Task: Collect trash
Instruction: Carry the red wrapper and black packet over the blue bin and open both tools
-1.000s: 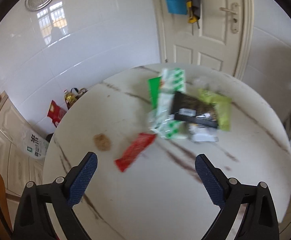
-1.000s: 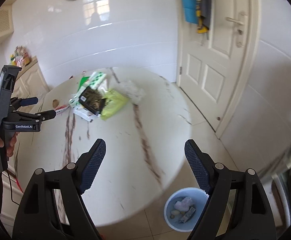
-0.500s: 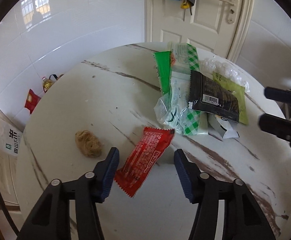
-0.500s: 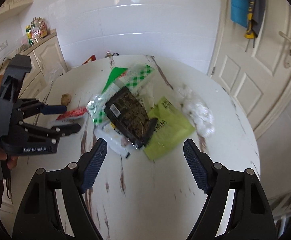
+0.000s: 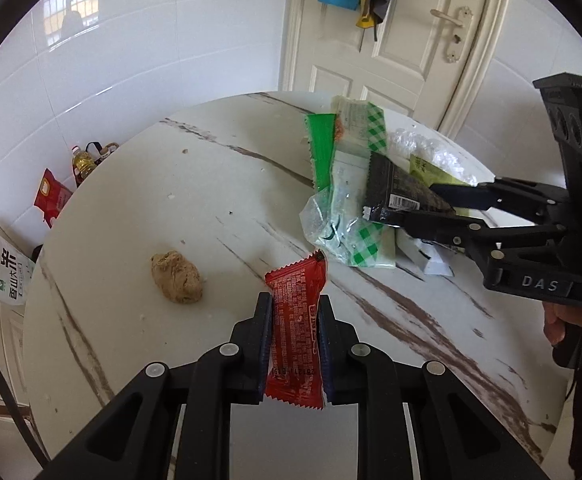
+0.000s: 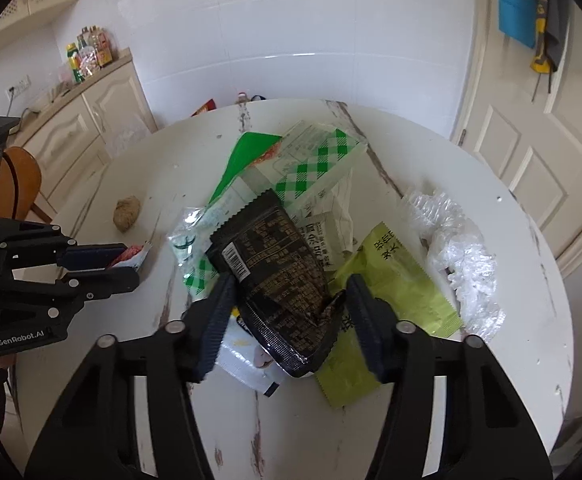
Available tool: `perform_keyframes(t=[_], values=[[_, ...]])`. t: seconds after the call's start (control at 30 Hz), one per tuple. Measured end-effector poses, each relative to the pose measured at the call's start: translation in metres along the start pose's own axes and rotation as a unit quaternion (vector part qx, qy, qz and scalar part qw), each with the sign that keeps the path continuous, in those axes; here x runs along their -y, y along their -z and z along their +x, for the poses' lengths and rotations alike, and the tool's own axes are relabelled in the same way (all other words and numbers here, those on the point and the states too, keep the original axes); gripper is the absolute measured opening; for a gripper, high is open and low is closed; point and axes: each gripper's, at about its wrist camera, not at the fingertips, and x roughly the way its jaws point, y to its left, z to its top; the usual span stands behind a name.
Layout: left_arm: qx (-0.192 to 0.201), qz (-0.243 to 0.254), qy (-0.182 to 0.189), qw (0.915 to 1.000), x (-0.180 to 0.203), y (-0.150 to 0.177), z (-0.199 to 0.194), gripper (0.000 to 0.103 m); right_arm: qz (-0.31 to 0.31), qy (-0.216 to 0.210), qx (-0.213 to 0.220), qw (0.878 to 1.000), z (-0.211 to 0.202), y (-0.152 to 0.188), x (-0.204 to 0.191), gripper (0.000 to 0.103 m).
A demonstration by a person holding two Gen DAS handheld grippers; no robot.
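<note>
Your left tongs (image 5: 294,312) are closing, pads pressed on the red foil snack wrapper (image 5: 297,334); your right tongs (image 6: 289,302) are closing around the crumpled black foil packet (image 6: 279,276) atop the litter pile mid-counter; bare round white marble counter (image 5: 131,208) lies left, its edge well off.

A home kitchen: tiled walls (image 6: 291,40), cream cabinets (image 6: 91,120) topped with condiment bottles (image 6: 87,56).

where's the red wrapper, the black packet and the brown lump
red wrapper (image 5: 297,320), left wrist view, middle of its printed face
black packet (image 6: 279,276), right wrist view, centre of its printed face
brown lump (image 5: 177,277), left wrist view, middle of its top
</note>
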Motion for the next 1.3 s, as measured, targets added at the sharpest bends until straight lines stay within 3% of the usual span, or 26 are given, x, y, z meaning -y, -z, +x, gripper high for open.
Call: perform_keyframes(t=[0.07,0.2,0.47,0.7,1.0,1.3], values=[[0.004,0.000,-0.001,1.0000,0.003,0.001,-0.010,0.017,-0.006,-0.004,0.000,1.000,-0.004,0.003,-0.003,0.031],[0.010,0.002,-0.004,0.9999,0.014,0.005,-0.023,0.017,-0.008,-0.008,0.001,1.000,-0.014,0.012,-0.011,0.025],[0.028,0.021,0.003,0.9994,0.064,0.008,-0.055,0.017,0.025,-0.011,0.048,0.998,-0.082,0.047,-0.005,0.023],[0.042,0.071,0.034,0.9960,0.149,0.007,-0.079,0.017,0.064,0.019,0.088,0.994,-0.164,0.095,0.027,0.023],[0.025,0.151,0.107,0.9823,0.289,0.003,-0.063,0.017,0.152,0.076,0.104,0.980,-0.244,0.186,0.101,0.023],[-0.030,0.213,0.136,0.9669,0.392,-0.001,0.004,0.017,0.239,0.101,0.086,0.962,-0.265,0.263,0.163,0.023]])
